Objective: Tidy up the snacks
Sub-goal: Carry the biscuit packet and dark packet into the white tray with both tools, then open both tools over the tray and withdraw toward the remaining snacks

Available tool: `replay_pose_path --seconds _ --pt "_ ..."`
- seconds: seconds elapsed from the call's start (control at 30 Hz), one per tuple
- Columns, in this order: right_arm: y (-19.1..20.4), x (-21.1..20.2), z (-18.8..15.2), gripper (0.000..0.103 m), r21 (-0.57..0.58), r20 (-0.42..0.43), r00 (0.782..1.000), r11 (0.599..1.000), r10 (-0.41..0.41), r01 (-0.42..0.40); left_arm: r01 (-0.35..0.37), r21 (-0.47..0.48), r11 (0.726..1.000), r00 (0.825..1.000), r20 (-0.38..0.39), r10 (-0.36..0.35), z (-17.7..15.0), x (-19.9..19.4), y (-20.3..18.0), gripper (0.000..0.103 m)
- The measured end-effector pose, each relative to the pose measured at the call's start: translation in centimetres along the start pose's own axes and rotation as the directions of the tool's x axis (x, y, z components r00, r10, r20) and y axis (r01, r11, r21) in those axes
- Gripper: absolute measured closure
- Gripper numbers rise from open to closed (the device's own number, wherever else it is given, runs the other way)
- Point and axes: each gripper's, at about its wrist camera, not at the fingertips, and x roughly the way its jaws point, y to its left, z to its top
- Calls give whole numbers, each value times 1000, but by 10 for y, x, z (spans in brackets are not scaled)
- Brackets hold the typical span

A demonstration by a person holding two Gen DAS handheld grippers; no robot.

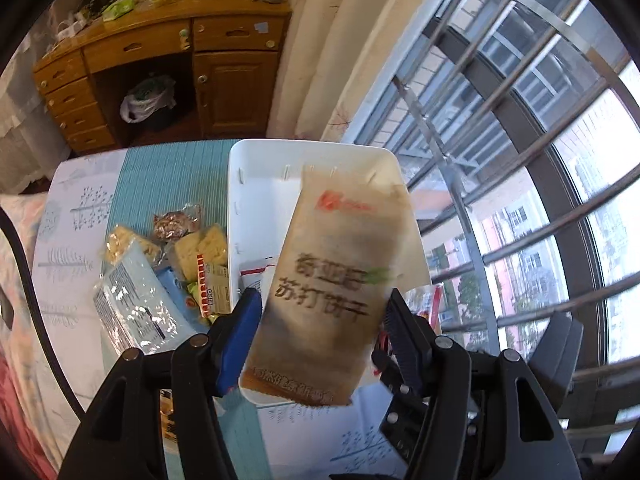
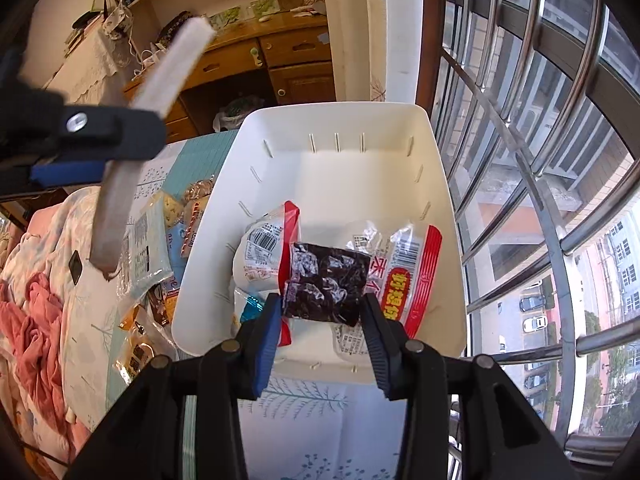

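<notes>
My left gripper (image 1: 320, 312) is shut on a tan soda-cracker packet (image 1: 332, 280) and holds it in the air over the near-left side of the white bin (image 1: 308, 152). From the right wrist view this packet (image 2: 160, 92) shows edge-on at the left, held by the left gripper (image 2: 112, 148). My right gripper (image 2: 322, 312) is shut on a dark plastic snack pack (image 2: 326, 284) just above the white bin (image 2: 340, 120). Two white-and-red packets (image 2: 400, 272) lie in the bin beneath it.
A pile of loose snacks (image 1: 168, 264) lies on the teal-and-white cloth (image 1: 172, 176) left of the bin. A barred window (image 1: 520, 160) runs along the right. A wooden desk (image 1: 160, 52) stands at the back. Pink bedding (image 2: 36, 320) is at the left.
</notes>
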Motion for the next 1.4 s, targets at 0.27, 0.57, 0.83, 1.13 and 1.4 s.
replay_pose_path --seconds 0.27,0.57,0.83,1.13,1.4 --pt "-9 -3 -6 49 35 1 1000 999 16 -16 -32 -37 999 999 4 32 -11 0 3 26" --pt "-4 -11 -18 49 105 6 1000 994 26 -26 -27 -37 999 1000 10 27 -36 -19 14 26" --pt "13 -15 -34 49 166 14 999 985 35 -36 -30 -84 996 999 -12 29 -76 -36 54 26" --pt "48 -19 -63 49 190 17 1000 981 24 -27 -71 -164 984 995 -80 59 -132 -47 127 26" --pt "90 -21 -87 49 213 -4 1000 977 16 -15 -91 -175 980 993 -87 77 -166 -69 180 26"
